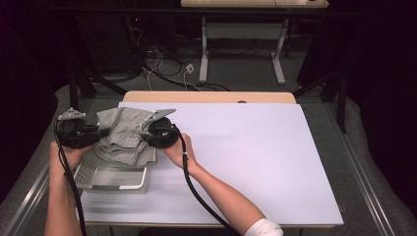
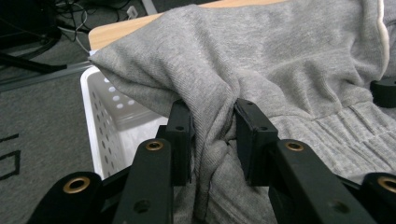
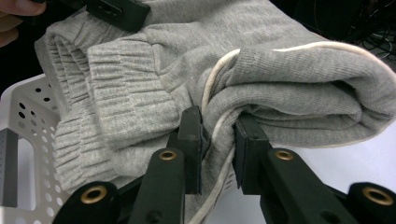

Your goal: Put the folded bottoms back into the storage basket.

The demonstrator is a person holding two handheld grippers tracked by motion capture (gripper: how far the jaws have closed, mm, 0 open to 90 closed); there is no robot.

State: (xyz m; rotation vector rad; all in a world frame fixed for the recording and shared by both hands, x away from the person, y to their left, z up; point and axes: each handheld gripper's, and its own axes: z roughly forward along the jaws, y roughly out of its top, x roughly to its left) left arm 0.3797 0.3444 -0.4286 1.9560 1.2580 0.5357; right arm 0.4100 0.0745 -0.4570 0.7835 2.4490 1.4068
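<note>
A folded grey garment (image 1: pixel 125 133) with ribbed cuffs and a pale trim hangs between my two grippers, above a white perforated basket (image 1: pixel 110 178) at the table's left. My left gripper (image 1: pixel 81 132) holds its left side. In the left gripper view the left gripper (image 2: pixel 212 128) is shut on a bunched fold of the grey garment (image 2: pixel 261 56). My right gripper (image 1: pixel 160 132) holds the right side. In the right gripper view the right gripper (image 3: pixel 218 135) is shut on the thick folded edge of the garment (image 3: pixel 289 79). The garment's lower part droops into the basket (image 3: pixel 21 116).
A white sheet (image 1: pixel 246 152) covers the wooden table (image 1: pixel 206 97). The basket (image 2: pixel 109 116) sits near the table's left front corner. Beyond the table are cables on the floor and another table's white legs (image 1: pixel 204 54). Dark curtains stand at both sides.
</note>
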